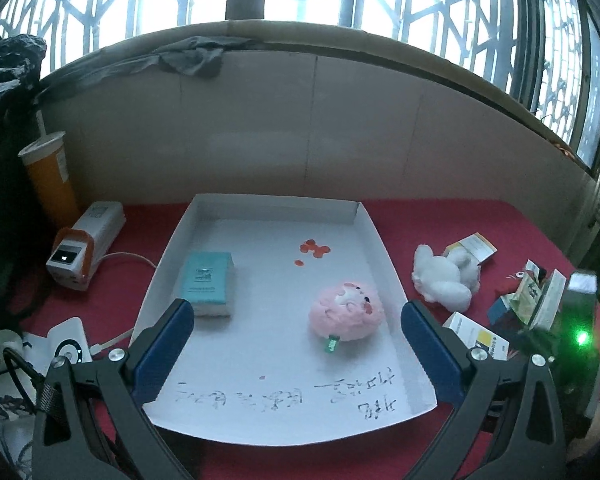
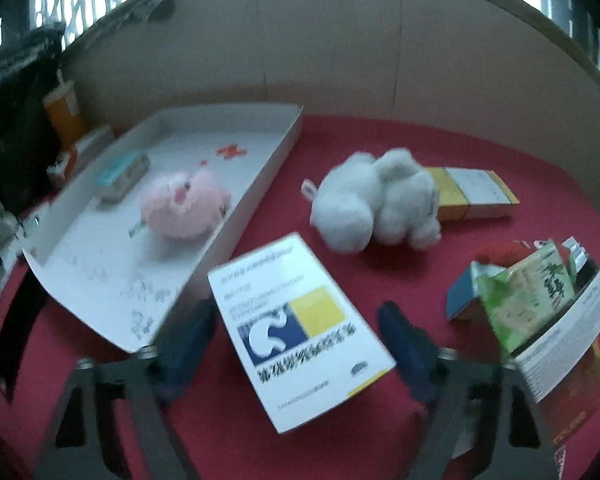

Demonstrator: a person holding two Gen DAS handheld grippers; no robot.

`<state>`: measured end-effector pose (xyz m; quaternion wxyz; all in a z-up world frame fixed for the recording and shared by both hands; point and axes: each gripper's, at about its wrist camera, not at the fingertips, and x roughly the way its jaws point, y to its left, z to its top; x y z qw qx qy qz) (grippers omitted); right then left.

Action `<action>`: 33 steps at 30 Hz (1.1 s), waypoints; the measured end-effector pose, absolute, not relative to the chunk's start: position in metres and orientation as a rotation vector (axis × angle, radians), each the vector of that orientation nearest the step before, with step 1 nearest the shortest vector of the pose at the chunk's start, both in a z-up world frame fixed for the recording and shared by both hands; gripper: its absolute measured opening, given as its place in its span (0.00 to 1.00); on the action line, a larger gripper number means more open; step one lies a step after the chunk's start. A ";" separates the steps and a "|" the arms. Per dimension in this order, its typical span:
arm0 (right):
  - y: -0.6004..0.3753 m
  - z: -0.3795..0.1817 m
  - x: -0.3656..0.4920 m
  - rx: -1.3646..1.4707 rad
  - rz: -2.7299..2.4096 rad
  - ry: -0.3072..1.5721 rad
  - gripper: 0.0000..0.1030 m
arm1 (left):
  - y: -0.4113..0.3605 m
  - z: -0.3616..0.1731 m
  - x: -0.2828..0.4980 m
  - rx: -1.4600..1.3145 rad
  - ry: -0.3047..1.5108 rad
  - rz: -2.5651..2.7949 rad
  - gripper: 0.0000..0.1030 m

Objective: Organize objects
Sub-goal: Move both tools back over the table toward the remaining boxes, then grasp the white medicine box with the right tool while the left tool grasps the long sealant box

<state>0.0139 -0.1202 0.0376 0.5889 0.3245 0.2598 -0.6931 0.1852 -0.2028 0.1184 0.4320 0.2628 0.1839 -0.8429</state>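
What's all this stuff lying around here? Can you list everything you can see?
Tray: 1, white, on the red table.
Pink plush: 1, pink, inside the tray.
Teal box: 1, teal and white, inside the tray.
White plush: 1, white, on the table, right of the tray.
Medicine box: 1, white, blue and yellow, between the right jaws.
Yellow box: 1, yellow and white, behind the white plush.
Green carton: 1, green, far right.
Cup: 1, orange, far left.
Left gripper: jaws open.
Right gripper: jaws open.
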 end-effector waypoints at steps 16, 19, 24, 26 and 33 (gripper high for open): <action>0.022 0.068 -0.019 0.700 -1.801 0.388 0.52 | -0.152 0.101 0.080 0.888 0.349 -2.453 1.00; 0.064 0.081 -0.051 0.724 -1.869 0.232 0.52 | -0.134 0.095 0.044 0.982 0.340 -2.574 1.00; 0.120 0.095 -0.096 0.742 -1.989 0.021 0.53 | -0.099 0.086 -0.006 1.088 0.283 -2.656 0.95; 0.138 0.095 -0.112 0.762 -2.029 -0.042 0.53 | -0.092 0.088 -0.020 1.085 0.253 -2.675 0.94; 0.167 0.078 -0.149 0.849 -2.060 -0.180 0.53 | -0.089 0.095 -0.076 1.159 0.095 -2.725 0.84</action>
